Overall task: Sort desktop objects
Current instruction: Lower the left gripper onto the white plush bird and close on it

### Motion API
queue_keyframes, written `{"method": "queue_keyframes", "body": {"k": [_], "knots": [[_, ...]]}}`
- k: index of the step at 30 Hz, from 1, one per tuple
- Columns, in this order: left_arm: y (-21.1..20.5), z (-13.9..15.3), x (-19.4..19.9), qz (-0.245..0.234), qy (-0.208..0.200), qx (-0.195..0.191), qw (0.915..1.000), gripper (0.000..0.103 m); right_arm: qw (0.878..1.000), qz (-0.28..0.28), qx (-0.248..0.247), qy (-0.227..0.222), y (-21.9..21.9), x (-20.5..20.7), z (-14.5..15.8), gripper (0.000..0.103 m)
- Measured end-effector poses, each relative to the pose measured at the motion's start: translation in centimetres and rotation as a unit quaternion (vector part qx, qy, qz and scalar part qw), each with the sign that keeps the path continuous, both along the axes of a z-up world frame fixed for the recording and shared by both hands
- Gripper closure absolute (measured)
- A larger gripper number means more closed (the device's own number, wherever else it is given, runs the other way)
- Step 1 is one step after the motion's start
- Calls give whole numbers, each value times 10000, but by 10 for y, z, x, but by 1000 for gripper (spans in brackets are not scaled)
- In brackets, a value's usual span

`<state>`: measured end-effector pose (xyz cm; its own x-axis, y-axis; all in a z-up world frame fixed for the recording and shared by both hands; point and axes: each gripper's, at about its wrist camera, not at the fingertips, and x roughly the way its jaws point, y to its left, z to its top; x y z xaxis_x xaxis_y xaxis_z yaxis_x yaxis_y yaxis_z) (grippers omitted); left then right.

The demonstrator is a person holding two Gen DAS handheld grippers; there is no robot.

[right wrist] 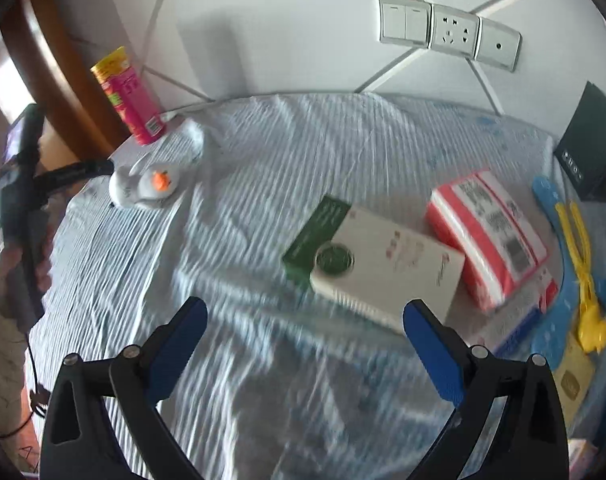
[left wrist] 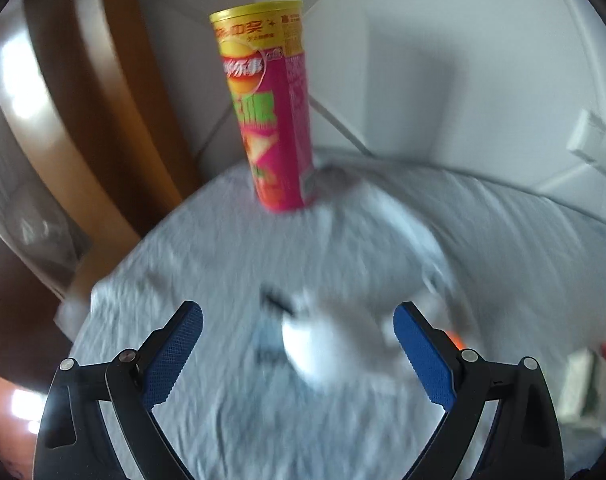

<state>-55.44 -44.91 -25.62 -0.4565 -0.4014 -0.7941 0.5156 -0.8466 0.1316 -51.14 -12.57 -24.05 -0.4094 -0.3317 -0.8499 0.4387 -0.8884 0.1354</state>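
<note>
We see both grippers' jaws spread wide, left gripper (left wrist: 298, 322) over a blurred white object (left wrist: 315, 340) between them, crisp tube (left wrist: 271, 108) upright beyond near the table edge, right gripper (right wrist: 305, 318) just short of a white box (right wrist: 387, 272), open cloth (right wrist: 231, 360) beneath

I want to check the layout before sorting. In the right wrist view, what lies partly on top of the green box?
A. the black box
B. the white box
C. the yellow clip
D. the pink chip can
B: the white box overlaps the right part of the green box, while the pink chip can stands upright far off near the wall.
</note>
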Motion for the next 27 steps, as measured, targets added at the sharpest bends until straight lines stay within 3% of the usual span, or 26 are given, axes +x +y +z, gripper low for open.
{"method": "queue_keyframes", "body": {"k": [2, 3, 4, 7, 10, 13, 17, 18, 20, 27], "knots": [[-10, -18, -15, 110, -324, 102, 9994, 9, 9999, -31, -98, -12, -2, -1, -5, 2], [-10, -26, -13, 19, -430, 407, 9982, 19, 9999, 1, -121, -46, -4, 0, -9, 2], [-8, -33, -5, -145, -443, 791, 9958, 22, 9999, 72, -98, -68, -7, 3, -12, 2], [15, -34, 42, -598, -468, 1344, 9880, 21, 9996, 280, 17, -91, -14, 9, -18, 2], [47, -42, 95, -1114, -822, 1734, 9751, 20, 9992, 328, -151, -181, -16, 8, -17, 2], [66, -41, 137, -1239, -897, 1564, 9758, 20, 9976, 565, -234, -319, -38, 10, -21, 2], [57, -34, 177, -751, -596, 1460, 9846, 20, 9941, 898, -330, -505, -70, 12, -27, 3], [54, -33, 182, -646, -536, 1440, 9860, 20, 9930, 982, -354, -551, -78, 13, -28, 3], [48, -35, 186, -543, -457, 1445, 9869, 20, 9905, 1148, -401, -644, -94, 14, -31, 23], [52, -46, 182, -706, -452, 1388, 9868, 20, 9942, 995, -342, -215, -131, 8, -37, 29]]}}
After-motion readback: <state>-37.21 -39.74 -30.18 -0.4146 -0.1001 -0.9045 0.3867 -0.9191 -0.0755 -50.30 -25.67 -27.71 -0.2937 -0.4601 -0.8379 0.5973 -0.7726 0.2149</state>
